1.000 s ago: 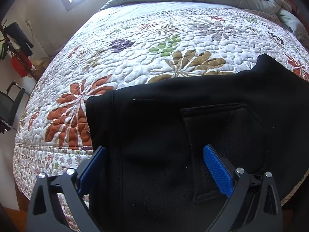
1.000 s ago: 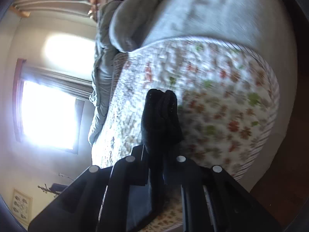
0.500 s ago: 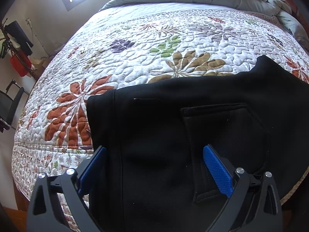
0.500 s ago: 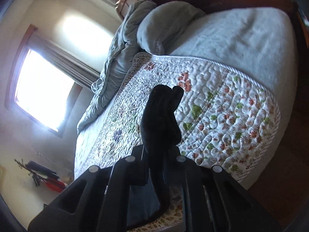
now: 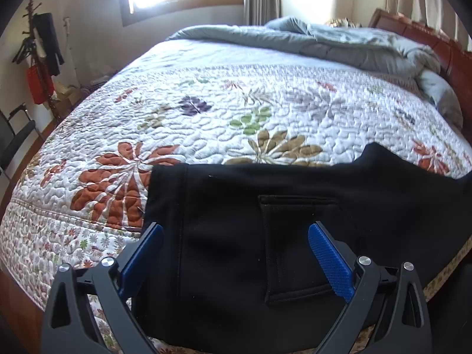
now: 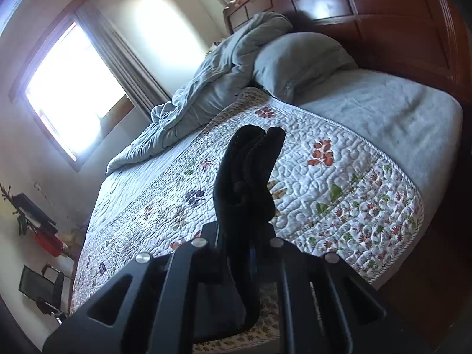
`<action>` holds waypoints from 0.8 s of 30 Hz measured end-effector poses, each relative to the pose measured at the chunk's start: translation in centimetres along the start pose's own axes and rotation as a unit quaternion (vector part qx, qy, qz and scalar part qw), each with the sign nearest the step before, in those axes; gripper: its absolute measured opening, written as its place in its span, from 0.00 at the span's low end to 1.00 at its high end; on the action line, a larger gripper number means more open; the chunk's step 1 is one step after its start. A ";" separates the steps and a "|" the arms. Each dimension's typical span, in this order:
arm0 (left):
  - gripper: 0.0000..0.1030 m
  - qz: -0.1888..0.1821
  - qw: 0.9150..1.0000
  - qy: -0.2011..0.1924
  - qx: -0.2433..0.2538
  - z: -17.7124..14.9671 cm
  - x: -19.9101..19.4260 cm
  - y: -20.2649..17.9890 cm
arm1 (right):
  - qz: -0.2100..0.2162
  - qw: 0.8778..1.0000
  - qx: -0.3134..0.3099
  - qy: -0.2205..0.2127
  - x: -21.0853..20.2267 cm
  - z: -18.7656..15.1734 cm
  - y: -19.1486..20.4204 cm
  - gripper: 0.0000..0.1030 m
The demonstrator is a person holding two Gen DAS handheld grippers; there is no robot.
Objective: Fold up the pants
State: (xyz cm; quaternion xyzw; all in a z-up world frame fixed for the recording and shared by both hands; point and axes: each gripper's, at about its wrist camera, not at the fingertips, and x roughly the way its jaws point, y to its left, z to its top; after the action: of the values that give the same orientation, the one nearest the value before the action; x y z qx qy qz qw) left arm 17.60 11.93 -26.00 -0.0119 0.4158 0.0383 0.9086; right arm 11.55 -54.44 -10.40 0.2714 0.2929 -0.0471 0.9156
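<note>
Pants (image 5: 236, 236), black, thick and soft fleece, lie limp on the flowered quilted bed (image 5: 206, 124), at six o'clock; the right claw (image 6: 247, 236) pinches a bunched end, the left claw (image 5: 236, 250) hovers wide. Best gripped at hems or waistband.

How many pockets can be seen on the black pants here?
1. A single patch pocket sits on the pants spread on the bed's quilt, between the left gripper fingers. Others may be hidden underneath or in the bunched fabric held by the right gripper.
</note>
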 end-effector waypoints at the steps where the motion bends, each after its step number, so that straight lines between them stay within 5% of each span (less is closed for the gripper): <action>1: 0.96 -0.004 1.000 -0.004 -0.007 0.0 -0.2 0.2 | -0.001 1.000 -0.007 -0.001 -0.2 0.0 0.8 0.09; 24: 0.96 -0.077 0.994 0.006 -0.080 -1.0 0.1 3.5 | -0.020 0.991 -0.131 0.003 -0.6 -3.0 13.1 0.09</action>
State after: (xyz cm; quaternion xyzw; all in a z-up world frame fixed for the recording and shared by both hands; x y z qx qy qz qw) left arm 16.69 15.34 -26.71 -0.1172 0.4147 0.0012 0.9024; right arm 12.72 -41.75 -5.97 0.1430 0.3051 -0.0256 0.9412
